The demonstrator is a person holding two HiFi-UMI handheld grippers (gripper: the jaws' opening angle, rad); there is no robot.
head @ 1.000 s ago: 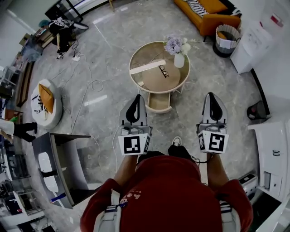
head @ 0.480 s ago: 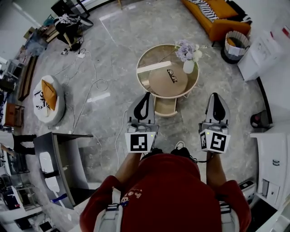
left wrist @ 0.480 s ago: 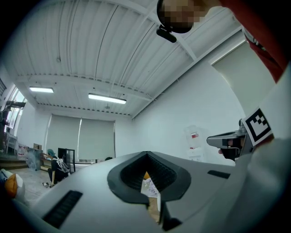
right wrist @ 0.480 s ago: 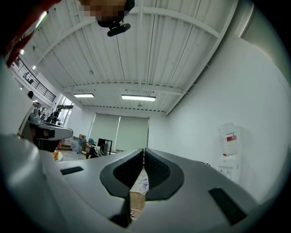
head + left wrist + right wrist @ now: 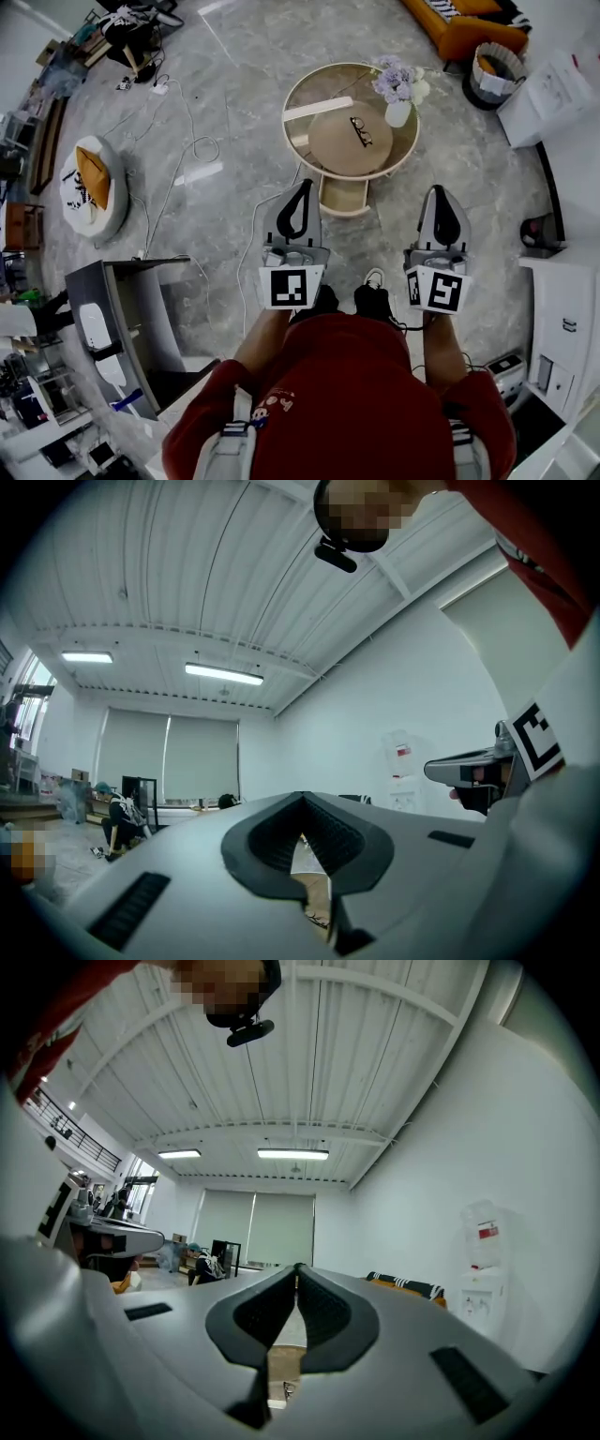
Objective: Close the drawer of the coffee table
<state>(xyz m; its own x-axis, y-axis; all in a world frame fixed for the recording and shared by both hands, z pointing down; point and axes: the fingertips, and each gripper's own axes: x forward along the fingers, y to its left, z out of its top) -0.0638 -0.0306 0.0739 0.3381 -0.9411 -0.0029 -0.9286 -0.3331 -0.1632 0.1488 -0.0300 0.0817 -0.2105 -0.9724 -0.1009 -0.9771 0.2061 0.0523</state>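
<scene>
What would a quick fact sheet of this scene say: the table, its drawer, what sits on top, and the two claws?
Coffee table: round, on a grey stone floor
Drawer: pulled out toward the person
On top: vase of flowers, what looks like spectacles
Left claw: shut, empty, short of the drawer
Right claw: shut, empty, clear of the table

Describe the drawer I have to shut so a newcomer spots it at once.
Find the round coffee table in the middle of the room, the one bearing a vase of pale flowers. Under its near edge, a shallow beige drawer stands pulled open. It is the only part sticking out beyond the table's round outline.
</scene>
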